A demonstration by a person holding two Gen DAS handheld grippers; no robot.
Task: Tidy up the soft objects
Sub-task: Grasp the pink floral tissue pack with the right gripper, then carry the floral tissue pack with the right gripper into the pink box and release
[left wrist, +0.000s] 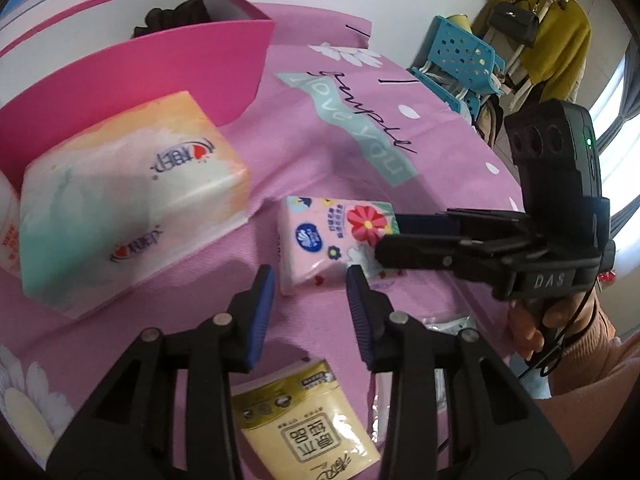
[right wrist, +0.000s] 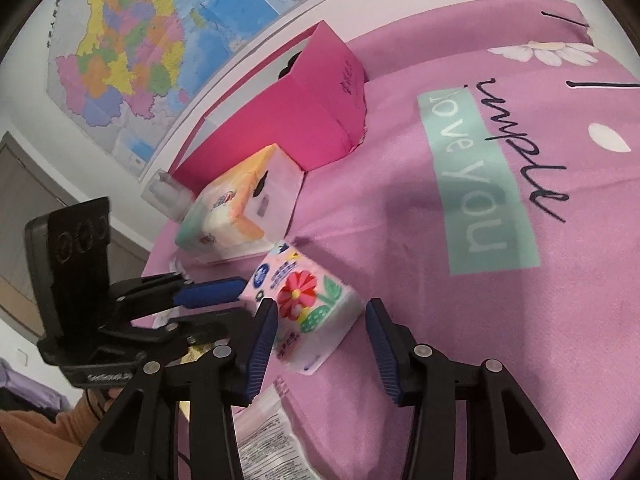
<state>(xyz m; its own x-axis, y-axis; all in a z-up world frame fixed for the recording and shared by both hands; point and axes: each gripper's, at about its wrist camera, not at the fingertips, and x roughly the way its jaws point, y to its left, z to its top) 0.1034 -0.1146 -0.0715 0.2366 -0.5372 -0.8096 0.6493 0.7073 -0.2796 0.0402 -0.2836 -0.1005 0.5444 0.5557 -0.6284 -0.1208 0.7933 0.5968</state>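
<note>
A small pink tissue pack with a red flower (left wrist: 334, 238) (right wrist: 306, 300) lies on the pink bedsheet. My left gripper (left wrist: 310, 286) is open just short of it; it shows from the side in the right wrist view (right wrist: 224, 304). My right gripper (right wrist: 320, 320) is open with the pack's near end between its fingers; in the left wrist view (left wrist: 394, 236) it reaches the pack from the right. A large pastel tissue pack (left wrist: 120, 200) (right wrist: 240, 208) lies beside a pink box (left wrist: 132, 76) (right wrist: 312, 112). A yellow tissue pack (left wrist: 304, 420) lies under my left gripper.
Something dark (left wrist: 176, 16) lies inside the pink box. A clear plastic-wrapped pack (right wrist: 268, 436) lies near the bed's edge. A wall map (right wrist: 152, 40) hangs behind the bed. A blue basket rack (left wrist: 464, 64) and hanging yellow clothes (left wrist: 556, 28) stand beyond the far side.
</note>
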